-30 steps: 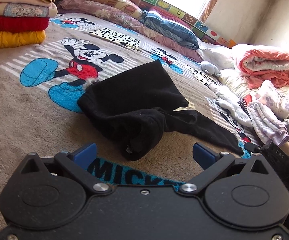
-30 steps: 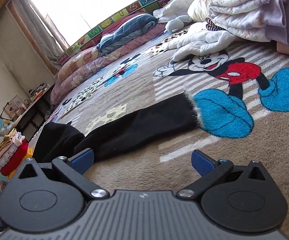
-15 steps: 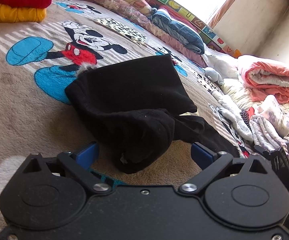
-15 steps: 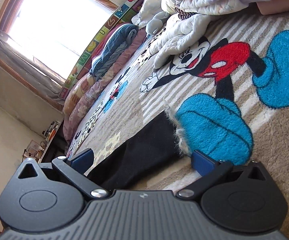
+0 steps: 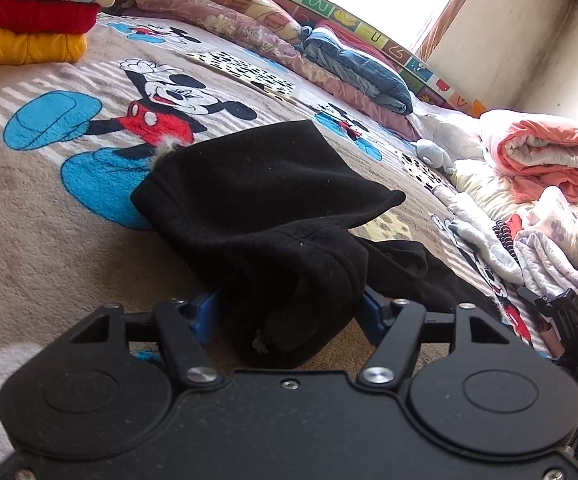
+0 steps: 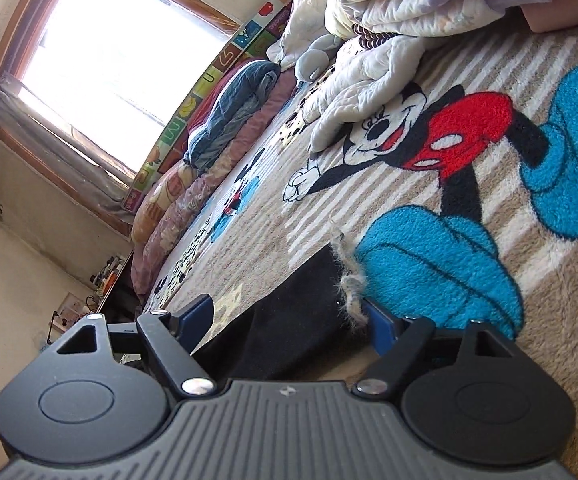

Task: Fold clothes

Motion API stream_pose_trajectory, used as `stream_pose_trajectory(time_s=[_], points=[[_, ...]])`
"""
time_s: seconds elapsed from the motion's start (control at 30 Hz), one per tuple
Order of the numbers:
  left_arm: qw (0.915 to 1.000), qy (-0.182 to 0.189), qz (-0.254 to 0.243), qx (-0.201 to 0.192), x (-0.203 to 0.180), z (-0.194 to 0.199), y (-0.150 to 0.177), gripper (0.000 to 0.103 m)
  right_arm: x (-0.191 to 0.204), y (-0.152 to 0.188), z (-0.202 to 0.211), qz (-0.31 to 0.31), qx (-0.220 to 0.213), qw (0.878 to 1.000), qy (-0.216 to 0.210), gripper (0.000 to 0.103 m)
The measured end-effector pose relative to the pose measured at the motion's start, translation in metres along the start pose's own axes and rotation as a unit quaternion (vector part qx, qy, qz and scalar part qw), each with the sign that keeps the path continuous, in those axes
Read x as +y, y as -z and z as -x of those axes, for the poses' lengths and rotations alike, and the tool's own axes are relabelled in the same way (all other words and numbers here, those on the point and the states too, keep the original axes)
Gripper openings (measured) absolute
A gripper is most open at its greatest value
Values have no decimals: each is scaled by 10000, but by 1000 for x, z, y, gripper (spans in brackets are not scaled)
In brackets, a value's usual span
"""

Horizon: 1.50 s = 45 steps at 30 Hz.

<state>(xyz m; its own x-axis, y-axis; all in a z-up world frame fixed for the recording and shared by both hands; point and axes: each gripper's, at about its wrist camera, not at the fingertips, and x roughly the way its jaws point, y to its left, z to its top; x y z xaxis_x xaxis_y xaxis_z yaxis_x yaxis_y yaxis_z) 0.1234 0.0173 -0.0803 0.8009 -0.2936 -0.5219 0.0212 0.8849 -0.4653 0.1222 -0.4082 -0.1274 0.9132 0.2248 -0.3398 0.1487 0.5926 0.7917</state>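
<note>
A crumpled black garment (image 5: 265, 208) lies on the Mickey Mouse blanket (image 5: 49, 208). My left gripper (image 5: 289, 312) has its blue fingers on either side of the garment's near bunched end, closing on it. In the right wrist view the garment's other end, a black leg with a frayed pale hem (image 6: 289, 320), lies between the blue fingers of my right gripper (image 6: 289, 320), which straddle it and are partly closed.
A stack of folded clothes (image 5: 33, 16) stands at the far left of the bed. A heap of unfolded clothes and quilts (image 5: 545, 200) lies at the right. Pillows and rolled bedding (image 5: 329, 52) line the wall under the window.
Both grippers have moved forward onto the black garment. Their fingers have narrowed from wide open to either side of the cloth ends.
</note>
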Motion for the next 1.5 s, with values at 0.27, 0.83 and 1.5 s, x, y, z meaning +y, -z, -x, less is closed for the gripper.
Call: stream_pose_trajectory(time_s=[0.27,0.83,1.5], points=[[9998,94,-131,81,-3,0,-1,25,-4,6,-8,-31,105,9999,-25,37],[9956,725,589,-21,19,48,-23,11,0,13,42,-10,-525,9982,-273,6],[9734,1066,1856,822,95,103,-21,10,-9,60,165,-829,-518,9917,-839,6]])
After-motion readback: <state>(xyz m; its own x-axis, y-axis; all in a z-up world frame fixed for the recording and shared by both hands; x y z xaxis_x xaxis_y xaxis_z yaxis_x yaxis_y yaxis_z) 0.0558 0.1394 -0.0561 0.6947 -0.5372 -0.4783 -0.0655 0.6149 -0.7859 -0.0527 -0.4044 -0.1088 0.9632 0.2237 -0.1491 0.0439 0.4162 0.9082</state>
